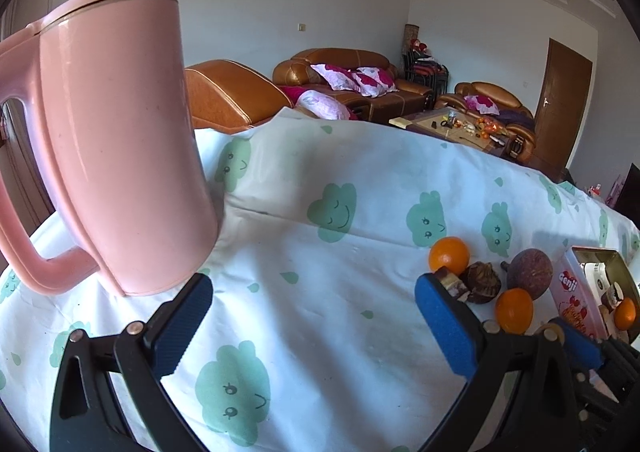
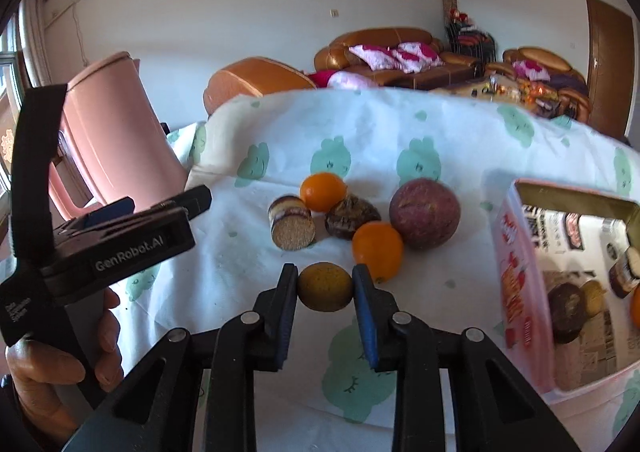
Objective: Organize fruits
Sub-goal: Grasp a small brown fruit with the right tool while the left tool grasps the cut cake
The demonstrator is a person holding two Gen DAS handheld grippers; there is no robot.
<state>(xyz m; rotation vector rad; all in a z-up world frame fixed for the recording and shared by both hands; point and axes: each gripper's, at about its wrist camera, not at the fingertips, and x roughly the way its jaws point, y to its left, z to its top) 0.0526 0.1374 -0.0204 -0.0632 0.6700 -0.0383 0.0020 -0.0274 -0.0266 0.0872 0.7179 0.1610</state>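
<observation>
My right gripper [image 2: 325,286] is shut on a small brownish-orange fruit [image 2: 325,287], held just above the cloud-print cloth. Beyond it lie two oranges [image 2: 323,191] [image 2: 377,251], a purple passion fruit [image 2: 425,213], a dark dried fruit [image 2: 351,219] and a layered cake roll [image 2: 291,227]. The pink tin box [image 2: 520,292] at right is open and holds an orange and several dark pieces. My left gripper [image 1: 314,322] is open and empty over the cloth; the fruit pile [image 1: 480,276] and the tin [image 1: 570,292] lie to its right.
A tall pink kettle [image 1: 116,156] stands close at the left, also in the right wrist view [image 2: 116,132]. The left gripper's body and a hand [image 2: 80,340] sit at left. Brown sofas [image 1: 340,76] and a cluttered low table lie beyond the table's far edge.
</observation>
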